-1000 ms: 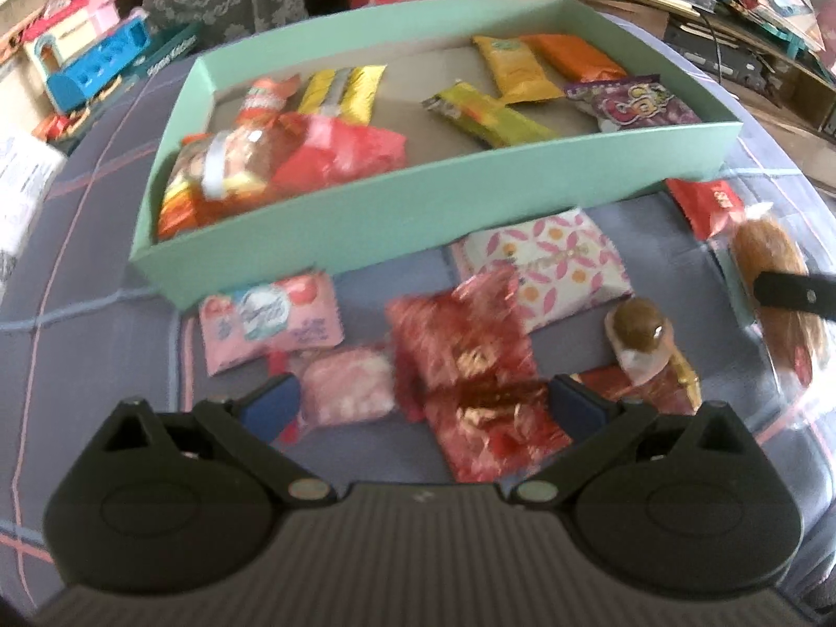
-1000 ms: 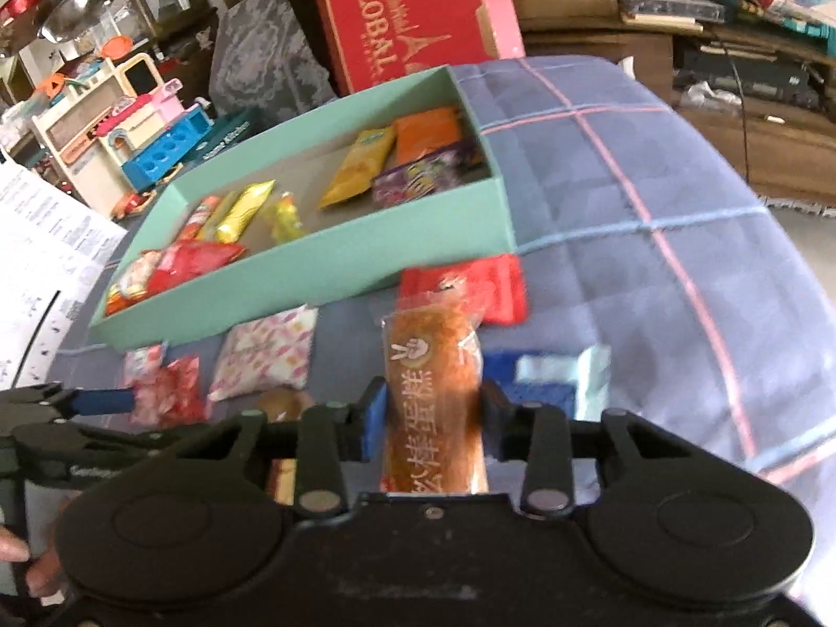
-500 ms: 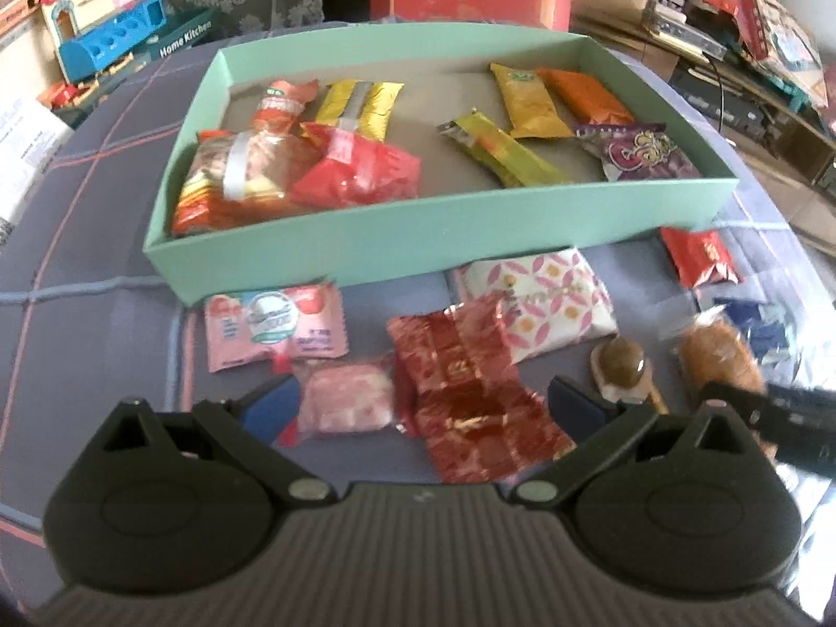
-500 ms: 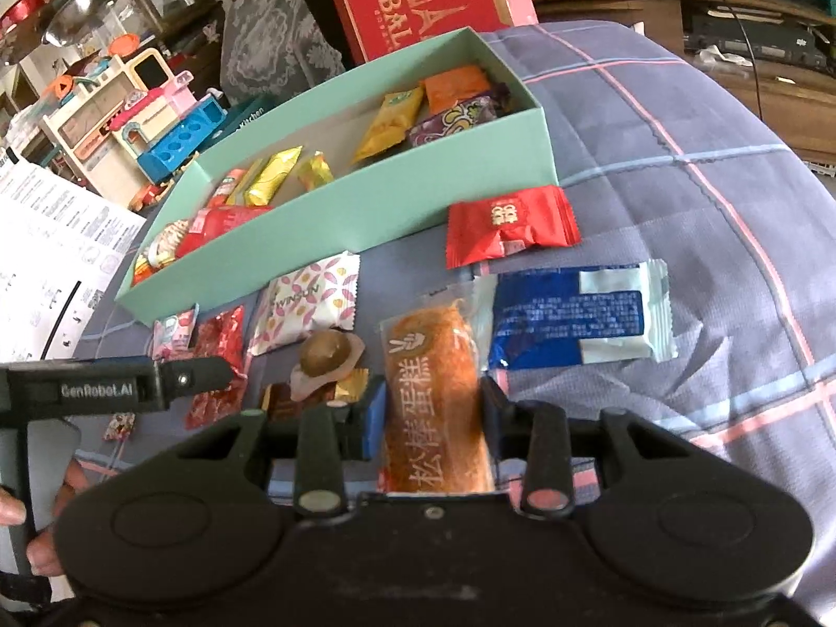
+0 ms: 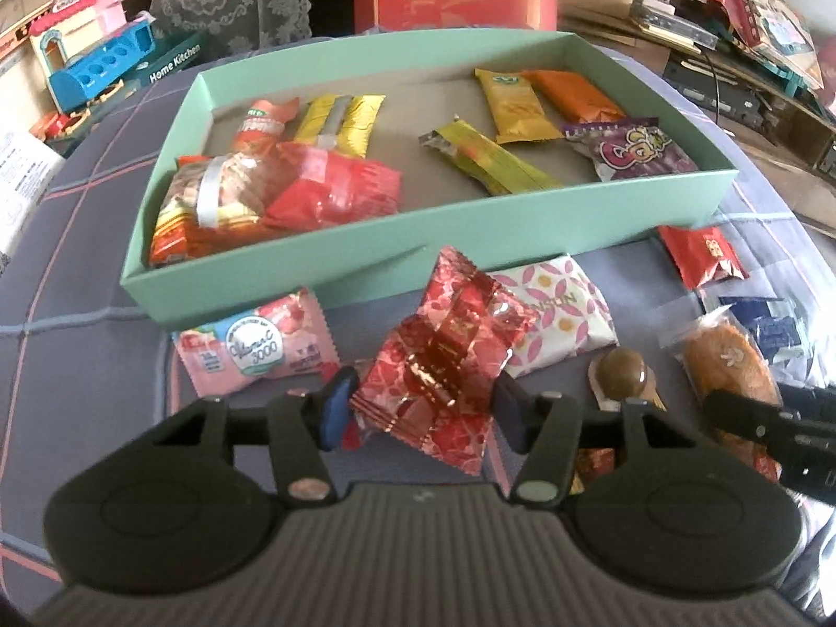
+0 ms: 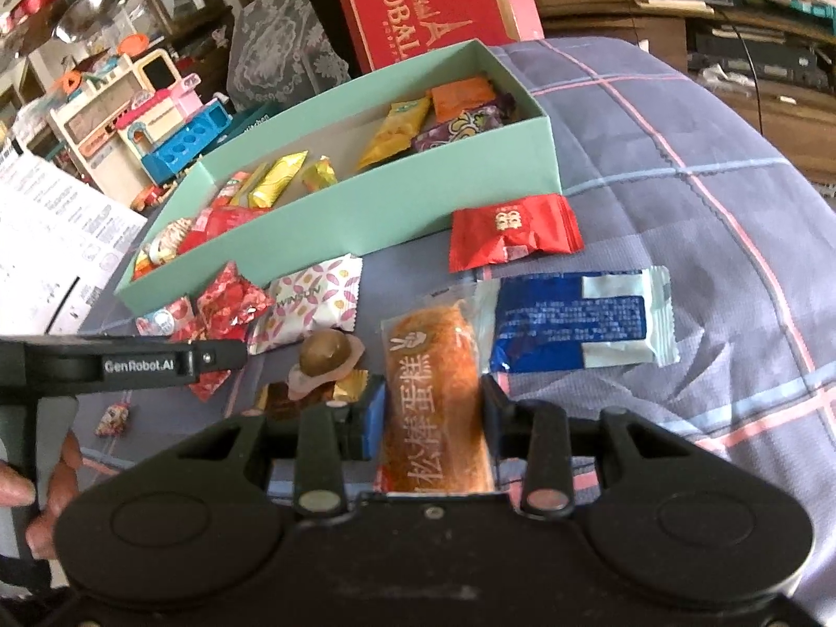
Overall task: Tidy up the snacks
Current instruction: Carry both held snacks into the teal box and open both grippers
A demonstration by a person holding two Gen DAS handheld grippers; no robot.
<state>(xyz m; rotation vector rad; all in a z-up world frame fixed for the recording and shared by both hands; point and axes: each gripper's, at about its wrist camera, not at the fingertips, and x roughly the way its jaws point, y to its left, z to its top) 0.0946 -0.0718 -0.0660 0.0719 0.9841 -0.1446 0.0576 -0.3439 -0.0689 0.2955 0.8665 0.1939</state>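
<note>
A mint-green box [image 5: 397, 266] holding several snack packets sits on the plaid cloth. Just in front of it, my left gripper [image 5: 422, 413] is closing its jaws on a red patterned packet [image 5: 449, 355], which bunches up between the blue pads. To the right, my right gripper [image 6: 431, 413] is shut on a clear-wrapped orange cake [image 6: 433, 360] low over the cloth. One of the left gripper's fingers [image 6: 157, 363] shows at the left of the right wrist view. The cake [image 5: 726, 360] also shows at the right of the left wrist view.
Loose on the cloth lie a pink packet [image 5: 256, 347], a white floral packet [image 5: 559, 324], a brown round sweet [image 5: 622, 373], a red packet [image 6: 514, 232] and a blue packet [image 6: 575, 321]. A red carton [image 6: 428, 5], toys [image 6: 141, 120] and printed paper [image 6: 52, 240] crowd the far side.
The left jaws went from wide open to closed around the red patterned packet, which now stands crumpled between the pads. The right gripper keeps its hold on the cake.
</note>
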